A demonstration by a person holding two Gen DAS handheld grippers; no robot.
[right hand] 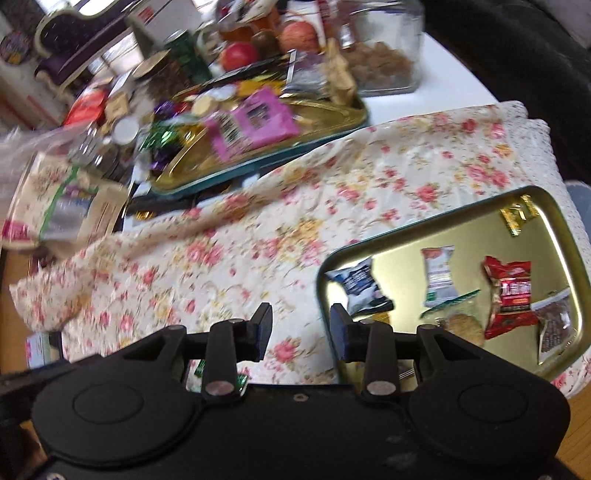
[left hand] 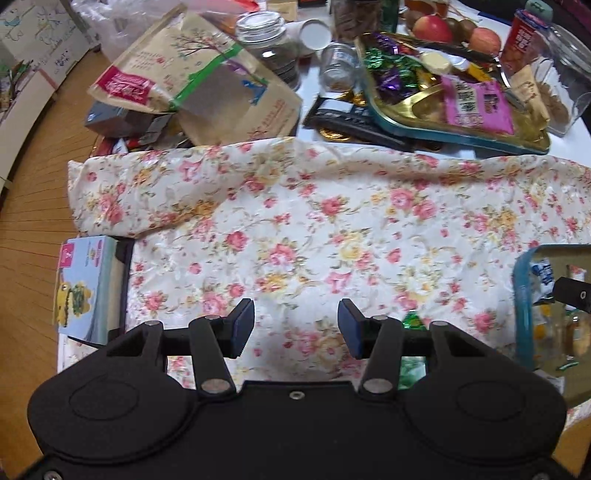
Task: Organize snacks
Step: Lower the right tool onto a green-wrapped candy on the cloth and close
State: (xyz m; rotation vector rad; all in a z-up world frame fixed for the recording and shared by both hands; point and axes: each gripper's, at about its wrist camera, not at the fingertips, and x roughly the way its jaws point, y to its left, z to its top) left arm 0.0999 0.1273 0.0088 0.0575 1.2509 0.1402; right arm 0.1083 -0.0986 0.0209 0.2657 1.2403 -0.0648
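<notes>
A near gold tray with a teal rim (right hand: pixel 554 206) lies on the floral cloth (right hand: pixel 258 236) at the right. It holds a blue-white packet (right hand: pixel 356 284), a white packet (right hand: pixel 437 275), a red packet (right hand: pixel 511 295), a round cookie (right hand: pixel 465 326) and a gold candy (right hand: pixel 517 216). A far gold tray (right hand: pixel 332 110) holds a pink packet (right hand: pixel 255 123) and wrapped candies (left hand: pixel 391 70). My left gripper (left hand: pixel 296 328) is open and empty over the cloth. My right gripper (right hand: pixel 301 332) is open and empty at the near tray's left rim. A green candy (left hand: pixel 413 321) lies behind my left gripper's right finger.
Behind the cloth stand glass jars (left hand: pixel 269 40), a paper bag (left hand: pixel 207 81), apples (left hand: pixel 432 29) and a clear jar of snacks (right hand: pixel 384 62). A small blue box (left hand: pixel 85 288) sits at the cloth's left edge. The near tray's rim shows in the left wrist view (left hand: pixel 522 295).
</notes>
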